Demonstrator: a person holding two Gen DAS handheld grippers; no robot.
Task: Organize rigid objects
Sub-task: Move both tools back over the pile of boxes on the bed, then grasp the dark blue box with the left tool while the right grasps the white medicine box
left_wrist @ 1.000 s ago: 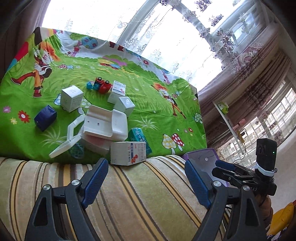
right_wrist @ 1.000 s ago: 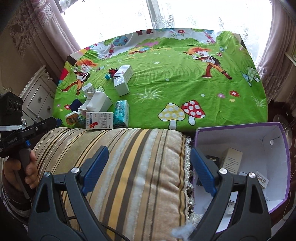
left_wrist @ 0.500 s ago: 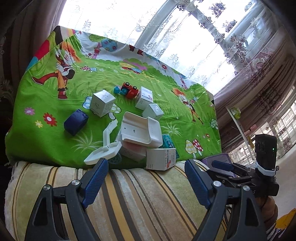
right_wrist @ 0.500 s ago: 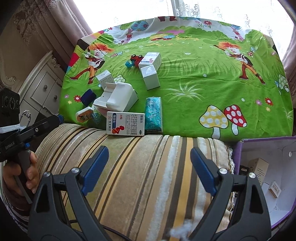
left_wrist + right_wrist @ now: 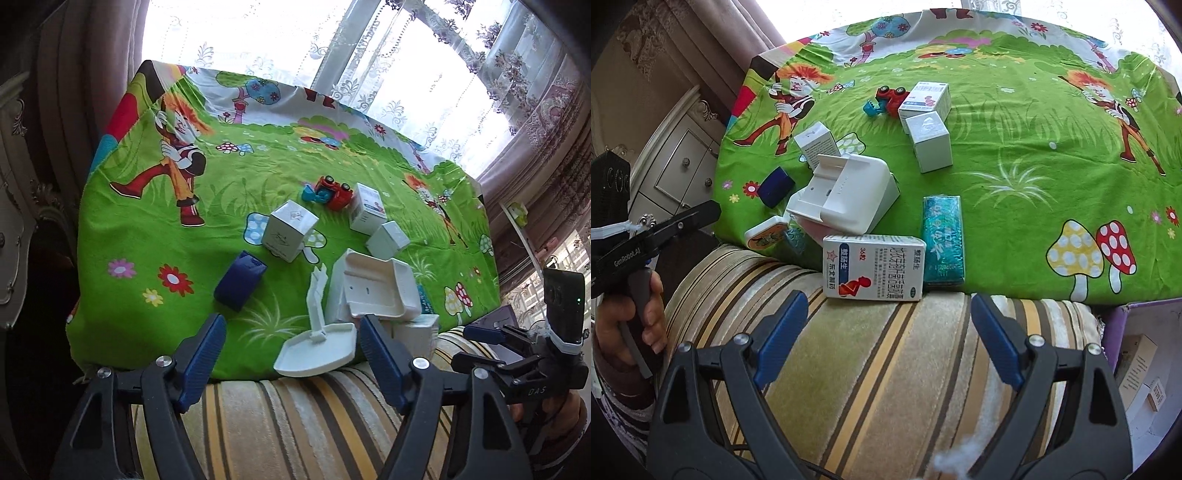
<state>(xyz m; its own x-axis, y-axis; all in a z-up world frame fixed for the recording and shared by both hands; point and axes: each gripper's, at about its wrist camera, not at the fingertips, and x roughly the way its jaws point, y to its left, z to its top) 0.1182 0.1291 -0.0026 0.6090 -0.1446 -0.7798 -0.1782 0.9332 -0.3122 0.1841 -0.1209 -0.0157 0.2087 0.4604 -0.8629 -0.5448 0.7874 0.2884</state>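
Barely begun — a few cartons in the purple box [image 5: 1123, 325], most boxes still scattered on the green sheet [image 5: 1015, 206]. Left claw [image 5: 291, 347] just narrowing, right claw [image 5: 890, 325] wide — both empty.

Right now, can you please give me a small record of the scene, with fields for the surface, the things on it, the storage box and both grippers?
surface: green cartoon sheet, striped cushion at its near edge
things: medicine box, teal packet, white plastic case, navy box, toy car, three white boxes behind
storage box: purple box, at right, already holding small cartons
left gripper: open, jaws just closing somewhat, nothing between them
right gripper: open, empty
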